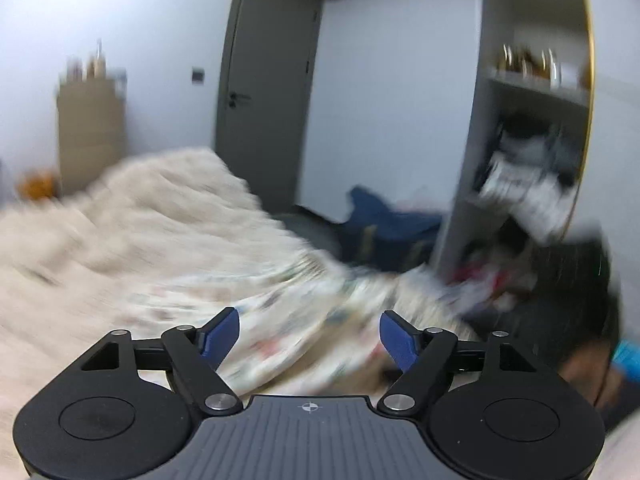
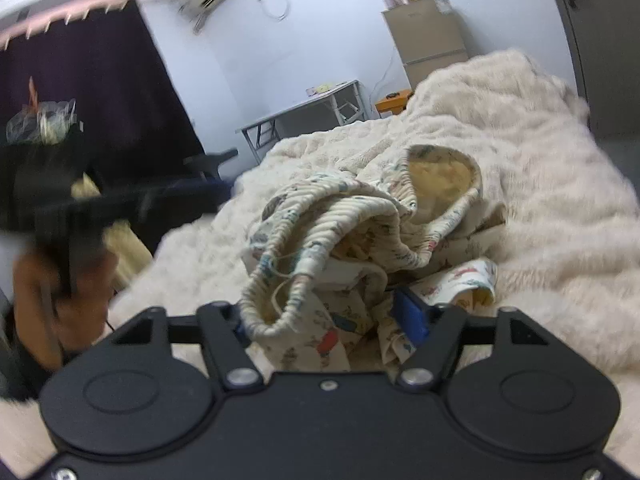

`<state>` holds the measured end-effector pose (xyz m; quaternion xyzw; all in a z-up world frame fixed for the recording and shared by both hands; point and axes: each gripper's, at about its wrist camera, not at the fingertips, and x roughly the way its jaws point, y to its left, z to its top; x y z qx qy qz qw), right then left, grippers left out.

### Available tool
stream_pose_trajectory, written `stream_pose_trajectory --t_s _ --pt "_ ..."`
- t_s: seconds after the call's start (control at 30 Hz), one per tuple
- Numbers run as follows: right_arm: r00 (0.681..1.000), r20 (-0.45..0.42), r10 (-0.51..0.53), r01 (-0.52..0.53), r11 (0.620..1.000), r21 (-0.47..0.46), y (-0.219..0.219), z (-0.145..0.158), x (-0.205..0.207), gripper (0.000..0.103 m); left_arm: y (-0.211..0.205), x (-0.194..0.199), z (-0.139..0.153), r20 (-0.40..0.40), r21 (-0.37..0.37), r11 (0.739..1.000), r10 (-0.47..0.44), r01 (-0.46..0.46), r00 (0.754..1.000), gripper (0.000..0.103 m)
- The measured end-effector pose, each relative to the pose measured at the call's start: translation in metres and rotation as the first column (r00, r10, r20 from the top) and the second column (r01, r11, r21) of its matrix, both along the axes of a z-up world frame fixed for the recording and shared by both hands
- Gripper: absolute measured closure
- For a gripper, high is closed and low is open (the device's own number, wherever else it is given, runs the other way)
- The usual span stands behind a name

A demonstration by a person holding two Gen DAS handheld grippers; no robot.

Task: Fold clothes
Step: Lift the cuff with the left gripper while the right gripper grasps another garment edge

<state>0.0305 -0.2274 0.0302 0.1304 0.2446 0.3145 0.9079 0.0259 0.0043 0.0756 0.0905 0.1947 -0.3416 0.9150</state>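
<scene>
A cream garment printed with small colourful figures (image 2: 360,216) lies bunched on the fluffy cream blanket (image 2: 540,184); its ribbed waistband and elastic opening face up. My right gripper (image 2: 326,320) is open and wide, with the garment's near folds lying between the fingers. The waistband drapes over the left finger, and the blue right pad (image 2: 412,316) shows. In the blurred left wrist view the same garment (image 1: 288,320) spreads below my left gripper (image 1: 310,332), which is open and holds nothing. The left gripper also appears as a dark blur (image 2: 60,208) at the far left, held by a hand (image 2: 60,300).
A grey door (image 1: 264,92) and an open wardrobe with stuffed shelves (image 1: 520,184) stand beyond the bed. A blue bag (image 1: 384,232) lies on the floor. A small fridge (image 2: 428,36), a white table (image 2: 312,108) and dark curtains (image 2: 100,92) line the far wall.
</scene>
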Motion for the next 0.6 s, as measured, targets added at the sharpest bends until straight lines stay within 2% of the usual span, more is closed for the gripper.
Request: stream_pose_trajectory --t_s 0.07,0.17,0.27,0.33,0.43,0.6 --pt "0.999 -0.041 -0.01 0.012 0.999 0.044 -0.007 -0.004 0.007 0.073 -0.006 -0.013 -0.016 0.031 0.091 0.995 -0.035 0.032 0.999 0.028" --pt "0.995 -0.102 -0.022 0.033 0.994 0.109 -0.017 -0.01 0.017 0.085 -0.029 -0.013 -0.045 0.059 0.231 0.973 -0.024 0.009 0.998 0.028" --pt "0.994 -0.094 -0.057 0.074 0.981 0.181 -0.03 -0.002 0.014 0.088 -0.057 -0.001 -0.077 0.097 0.346 0.937 0.017 -0.049 0.995 0.028" --pt "0.993 -0.089 -0.082 0.1 0.969 0.227 -0.039 0.004 0.012 0.089 -0.076 0.011 -0.085 0.128 0.379 0.922 0.03 -0.077 0.991 0.028" --pt "0.986 -0.069 -0.15 0.165 0.929 0.33 -0.067 0.016 0.005 0.09 -0.1 0.028 -0.092 0.174 0.412 0.904 0.044 -0.113 0.984 0.028" --pt "0.975 -0.051 -0.217 0.218 0.886 0.409 -0.101 0.018 0.006 0.091 -0.127 0.056 -0.099 0.221 0.435 0.889 0.049 -0.143 0.974 0.027"
